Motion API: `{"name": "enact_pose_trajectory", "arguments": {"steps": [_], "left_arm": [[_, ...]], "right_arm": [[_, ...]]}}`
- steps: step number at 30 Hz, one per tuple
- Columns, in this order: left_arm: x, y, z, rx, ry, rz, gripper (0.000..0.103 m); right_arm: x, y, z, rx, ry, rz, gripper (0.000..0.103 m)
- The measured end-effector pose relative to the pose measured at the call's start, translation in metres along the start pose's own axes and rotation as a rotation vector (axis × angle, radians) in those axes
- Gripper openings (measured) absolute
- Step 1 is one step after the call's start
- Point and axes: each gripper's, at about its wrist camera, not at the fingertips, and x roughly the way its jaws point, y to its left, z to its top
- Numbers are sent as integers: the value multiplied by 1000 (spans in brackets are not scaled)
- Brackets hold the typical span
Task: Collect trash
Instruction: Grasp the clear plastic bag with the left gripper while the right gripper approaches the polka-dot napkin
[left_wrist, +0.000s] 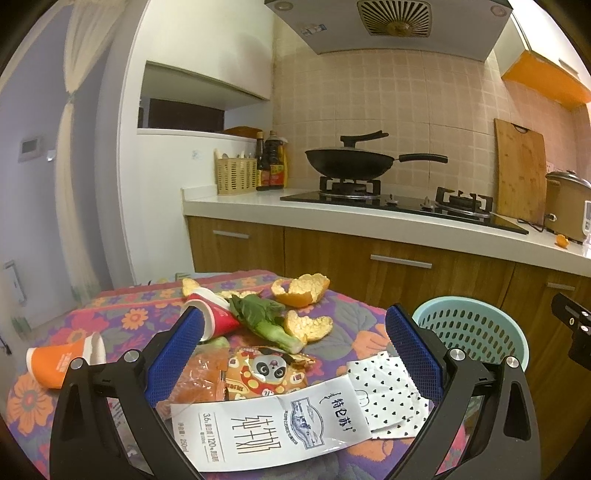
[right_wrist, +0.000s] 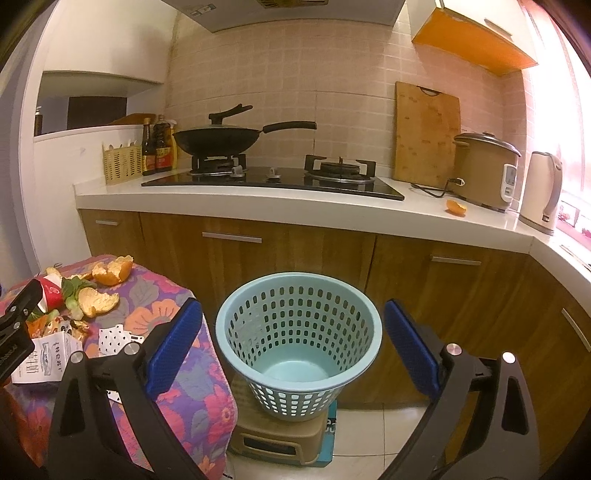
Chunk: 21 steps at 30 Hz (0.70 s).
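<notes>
Both hand-held grippers were spread wide and empty: the left hand-held gripper (left_wrist: 293, 349) hung over the milk carton (left_wrist: 273, 424) amid trash on the bench (left_wrist: 122, 317), the right hand-held gripper (right_wrist: 291, 349) facing the empty basket (right_wrist: 299, 347). The flattened carton might slip the pads, or drag the dotted wrapper (left_wrist: 388, 395) off the edge.

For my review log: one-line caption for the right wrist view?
Open right gripper faces an empty blue basket beside the trash-strewn table.

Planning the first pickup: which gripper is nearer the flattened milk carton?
Left. The left gripper hovers open right over the milk carton on the table; the right gripper is off to the side, open, facing the empty bin.
</notes>
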Motion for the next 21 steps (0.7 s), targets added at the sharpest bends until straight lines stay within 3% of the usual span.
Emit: {"name": "enact_pose_trajectory", "arguments": {"steps": [7, 13, 18, 21], "left_arm": [[-1, 1, 1, 1, -4, 13, 95], [-11, 14, 11, -31, 3, 55, 95], [-44, 56, 20, -52, -6, 98, 95], [-52, 89, 20, -105, 44, 111, 95]], "right_arm": [[1, 9, -1, -22, 4, 49, 91], [2, 30, -1, -94, -11, 209, 87], [13, 51, -4, -151, -4, 333, 84], [17, 66, -8, -187, -1, 367, 84]]}}
